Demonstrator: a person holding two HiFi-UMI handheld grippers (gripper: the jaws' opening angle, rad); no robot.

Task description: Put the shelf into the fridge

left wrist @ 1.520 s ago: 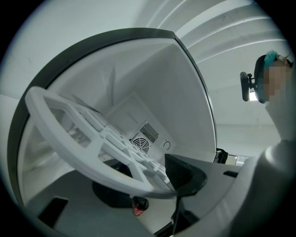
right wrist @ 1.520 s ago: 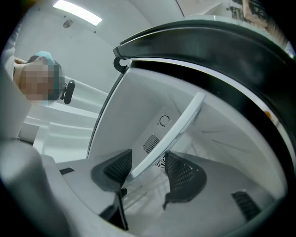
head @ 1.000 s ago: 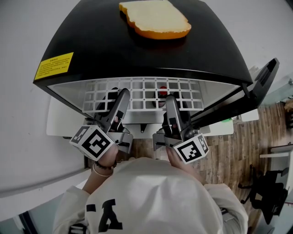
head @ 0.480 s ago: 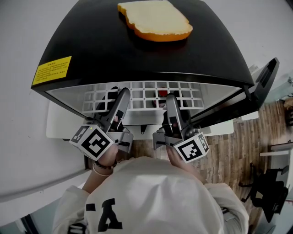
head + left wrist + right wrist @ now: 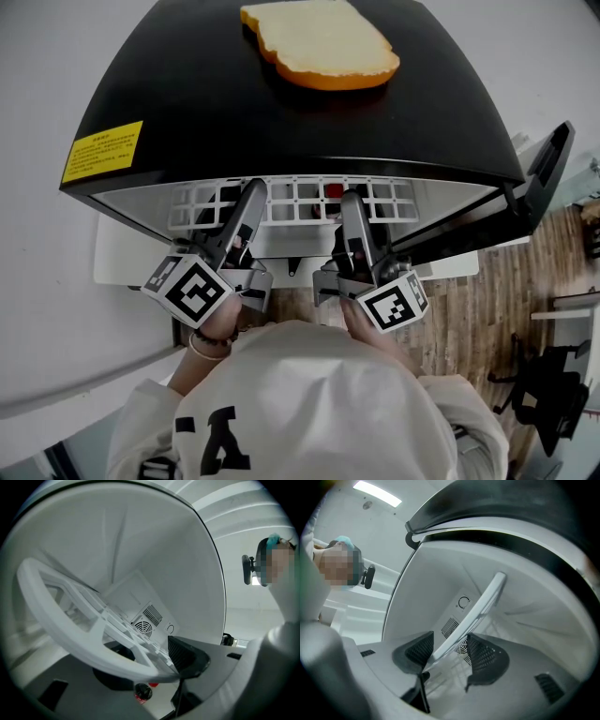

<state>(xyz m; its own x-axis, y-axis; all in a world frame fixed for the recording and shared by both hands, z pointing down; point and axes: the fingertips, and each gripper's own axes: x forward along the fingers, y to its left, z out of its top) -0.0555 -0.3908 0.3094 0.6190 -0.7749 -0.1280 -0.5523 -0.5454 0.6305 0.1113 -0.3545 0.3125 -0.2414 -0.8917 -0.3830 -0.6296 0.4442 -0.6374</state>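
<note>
Here, a black fridge [image 5: 281,122] fills most of the head view, seen from above, with its door [image 5: 539,183] swung open at the right over a wooden floor [image 5: 469,319]. A white grid shelf [image 5: 300,197] sits partly inside the fridge's opening. Its front edge juts out just below the front edge of the black top, and the rest of it reaches back into the white interior. In the left gripper view the shelf runs tilted across the cavity, with a round vent [image 5: 145,623] on the back wall showing behind it. The person leans over it in a pale top [image 5: 309,403] and holds a gripper in each hand. The left gripper [image 5: 248,199] is clamped on the shelf's front rim toward the left. One dark pad [image 5: 187,654] presses against the rim, and the other jaw is mostly covered by the shelf. The right gripper [image 5: 351,204] grasps the same front rim further right. Its jaws stand wide, and the shelf passes edge-on between the two ribbed pads [image 5: 419,651]. A slice of bread [image 5: 319,42] lies on the fridge's top near its back edge. A yellow label [image 5: 101,150] sits at the front left corner of that top. A small dark and red thing [image 5: 143,693] rests on the fridge's inner floor beneath the shelf; what it is cannot be told.
</note>
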